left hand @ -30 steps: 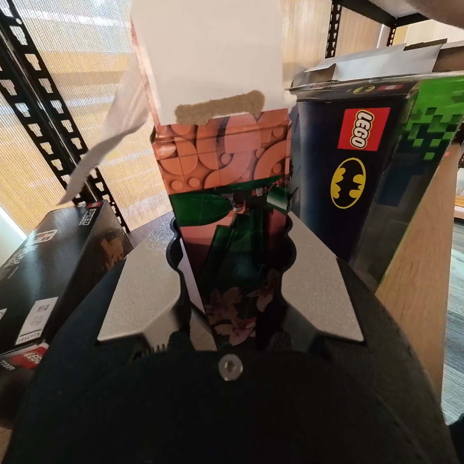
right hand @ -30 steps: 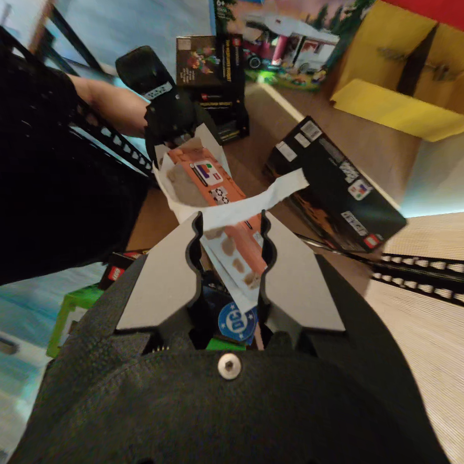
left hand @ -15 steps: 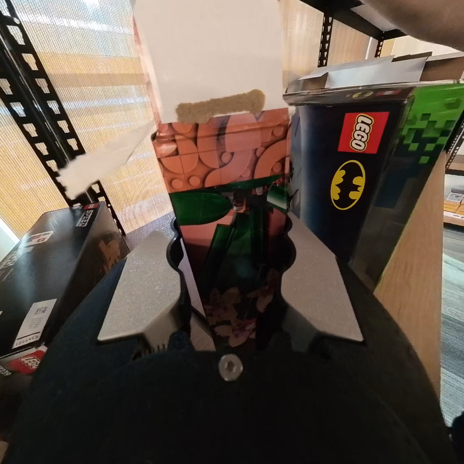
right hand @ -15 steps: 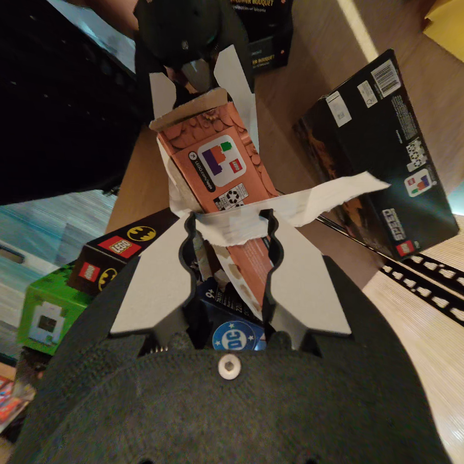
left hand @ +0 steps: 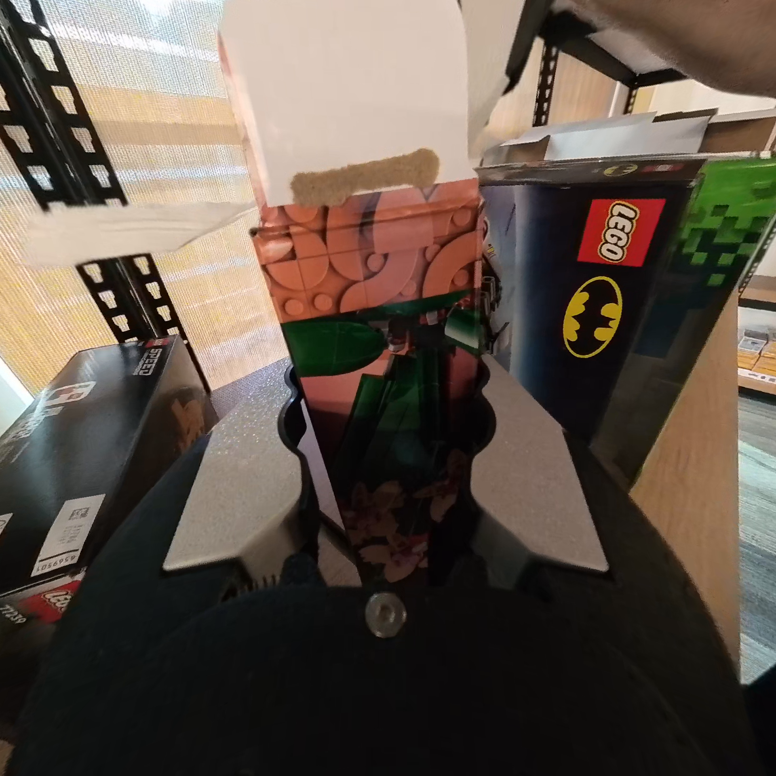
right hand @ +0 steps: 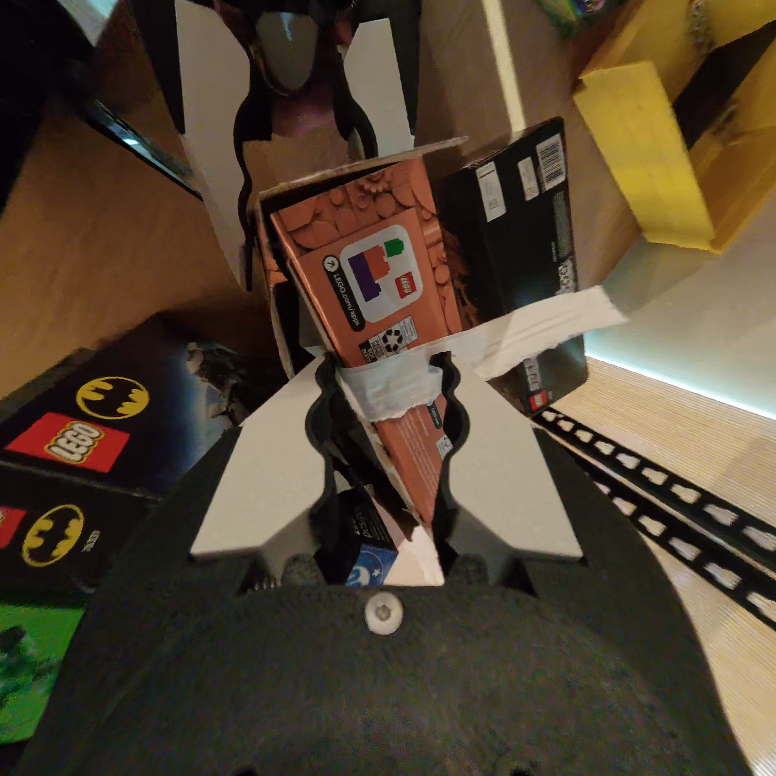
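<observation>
The left tool point(left hand: 388, 403) is clamped on the lower end of an orange box point(left hand: 369, 268), held upright over the shelf point(left hand: 688, 483) beside a dark box point(left hand: 588, 294). The right tool point(right hand: 386, 394) pinches the white strip point(right hand: 525, 336) torn from its open top, though pad contact is blurred. Stiff, light card: grip the flat sides; the strip looks flimsy.

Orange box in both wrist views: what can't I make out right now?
- Orange box: lower end hidden behind the left gripper body, left wrist view.
- Its inside: dark behind the open flap, right wrist view.
- White torn strip: blurred, left wrist view; pinch unclear in right gripper.
</observation>
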`<state>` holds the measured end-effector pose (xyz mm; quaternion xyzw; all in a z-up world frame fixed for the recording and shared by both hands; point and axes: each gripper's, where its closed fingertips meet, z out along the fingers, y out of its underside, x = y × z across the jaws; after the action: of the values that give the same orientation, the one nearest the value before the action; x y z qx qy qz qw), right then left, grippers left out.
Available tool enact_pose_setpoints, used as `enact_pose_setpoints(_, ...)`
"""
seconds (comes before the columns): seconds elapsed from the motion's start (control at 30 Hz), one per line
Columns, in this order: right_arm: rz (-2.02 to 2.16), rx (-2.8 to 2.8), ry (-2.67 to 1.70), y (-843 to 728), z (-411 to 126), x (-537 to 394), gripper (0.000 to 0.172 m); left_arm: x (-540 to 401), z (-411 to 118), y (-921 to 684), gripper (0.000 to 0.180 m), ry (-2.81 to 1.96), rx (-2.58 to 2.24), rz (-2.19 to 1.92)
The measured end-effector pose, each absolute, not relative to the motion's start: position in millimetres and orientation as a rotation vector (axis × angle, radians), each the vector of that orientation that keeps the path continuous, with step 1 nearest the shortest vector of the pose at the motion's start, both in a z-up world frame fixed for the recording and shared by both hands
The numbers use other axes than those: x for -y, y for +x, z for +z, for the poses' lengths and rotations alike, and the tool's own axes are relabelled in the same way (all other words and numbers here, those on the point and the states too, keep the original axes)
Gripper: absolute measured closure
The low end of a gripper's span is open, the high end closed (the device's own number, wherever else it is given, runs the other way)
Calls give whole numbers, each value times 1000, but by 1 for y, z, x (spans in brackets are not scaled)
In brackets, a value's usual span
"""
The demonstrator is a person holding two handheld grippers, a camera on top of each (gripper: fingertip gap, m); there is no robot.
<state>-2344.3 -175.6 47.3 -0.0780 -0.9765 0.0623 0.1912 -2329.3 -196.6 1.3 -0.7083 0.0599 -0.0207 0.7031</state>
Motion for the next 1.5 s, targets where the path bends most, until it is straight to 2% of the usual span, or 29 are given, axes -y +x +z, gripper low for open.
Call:
enact_pose_setpoints(0.03,166,2707,-186,-2344,46,175,122,196,1,-2329,102,-1579,-133,-42)
enact_pose_setpoints(0.3,146,2651,-227,-2332,45,175,120,194,1,-2324,104,-1571,-136,-4)
enact_pose_setpoints(0.47,123,2643,-125,-2324,57,175,132,192,1,-2324,104,-1570,-133,-9)
enact_pose_setpoints(0.7,137,2653,-128,-2326,57,174,134,194,2,-2326,100,-1580,-142,-28)
enact_pose_setpoints(0.9,173,2658,-185,-2331,59,175,135,215,59,-2335,88,-1412,-134,-59)
enact_pose_setpoints(0.97,169,2657,-183,-2333,59,176,135,204,64,-2335,86,-1470,-148,-30)
enact_pose_setpoints(1.07,152,2662,-179,-2336,59,177,135,191,75,-2330,99,-1487,-131,-86)
enact_pose_setpoints(1.1,152,2662,-176,-2337,59,177,135,190,80,-2334,113,-1474,-96,-95)
enact_pose_setpoints(1.13,161,2656,-186,-2338,59,176,135,189,81,-2336,115,-1472,-93,-109)
enact_pose_setpoints(1.37,250,2745,-299,-2337,69,172,133,186,74,-2335,116,-1553,-84,-123)
enact_pose_setpoints(1.5,212,2859,-333,-2330,72,165,150,186,74,-2333,114,-1557,-96,-117)
